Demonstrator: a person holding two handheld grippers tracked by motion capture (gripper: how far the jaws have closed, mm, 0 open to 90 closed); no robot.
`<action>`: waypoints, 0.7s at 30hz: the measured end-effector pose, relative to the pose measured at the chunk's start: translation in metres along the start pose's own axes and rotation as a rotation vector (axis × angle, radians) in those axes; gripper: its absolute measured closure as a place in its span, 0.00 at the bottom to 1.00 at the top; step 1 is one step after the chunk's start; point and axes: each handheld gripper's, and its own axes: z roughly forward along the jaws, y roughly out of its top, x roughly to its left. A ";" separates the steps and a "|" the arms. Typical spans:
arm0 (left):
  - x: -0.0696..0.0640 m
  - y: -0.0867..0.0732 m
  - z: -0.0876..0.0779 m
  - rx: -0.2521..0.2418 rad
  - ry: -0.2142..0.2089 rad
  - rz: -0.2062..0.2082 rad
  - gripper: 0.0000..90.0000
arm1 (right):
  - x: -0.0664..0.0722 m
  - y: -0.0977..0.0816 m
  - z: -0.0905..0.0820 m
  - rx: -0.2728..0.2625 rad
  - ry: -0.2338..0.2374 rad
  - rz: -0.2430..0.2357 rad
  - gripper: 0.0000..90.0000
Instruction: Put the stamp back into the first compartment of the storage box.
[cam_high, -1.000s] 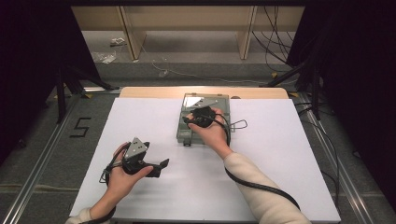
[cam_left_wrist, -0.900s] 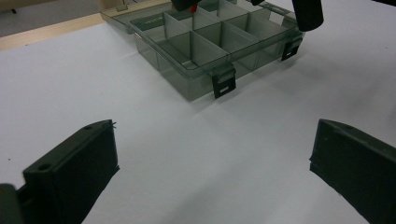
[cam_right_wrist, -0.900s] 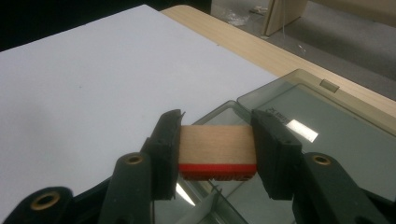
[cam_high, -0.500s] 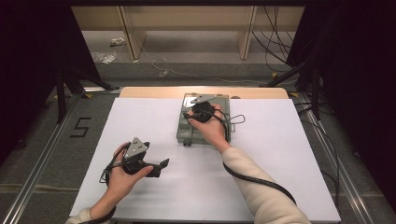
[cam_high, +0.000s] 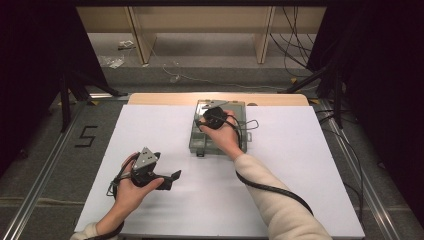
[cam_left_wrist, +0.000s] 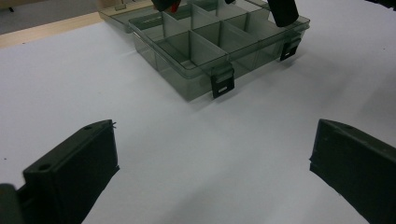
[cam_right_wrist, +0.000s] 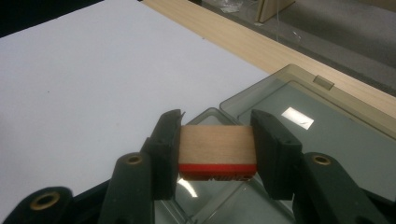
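Note:
A smoky clear compartment box (cam_high: 198, 144) lies open at the back middle of the white table, its lid (cam_right_wrist: 327, 126) folded back. My right gripper (cam_high: 210, 118) hovers over the box's far left compartments. It is shut on a small wooden block with a red edge (cam_right_wrist: 217, 151), and the black pads (cam_right_wrist: 168, 140) press both ends. The left gripper (cam_high: 172, 178) rests low near the table's front left, open and holding nothing. From the left gripper (cam_left_wrist: 215, 158) view the box (cam_left_wrist: 205, 51) lies ahead with several empty compartments and two black latches.
The white sheet (cam_high: 300, 165) covers the table, and a wooden strip (cam_high: 160, 99) shows along its far edge. Cables trail from both grippers. Beyond the table are floor cables and shelf legs. A black "5" (cam_high: 86, 136) marks the floor at left.

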 end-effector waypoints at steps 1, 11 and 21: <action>0.000 0.000 0.000 0.000 0.000 0.001 0.00 | 0.000 0.000 0.001 -0.001 -0.002 0.000 0.62; 0.000 0.000 0.000 0.001 -0.001 0.001 0.00 | -0.001 0.002 0.006 0.008 0.001 0.005 0.62; 0.000 0.000 0.000 0.001 -0.001 0.000 0.00 | 0.000 0.005 0.011 0.004 0.010 0.027 0.57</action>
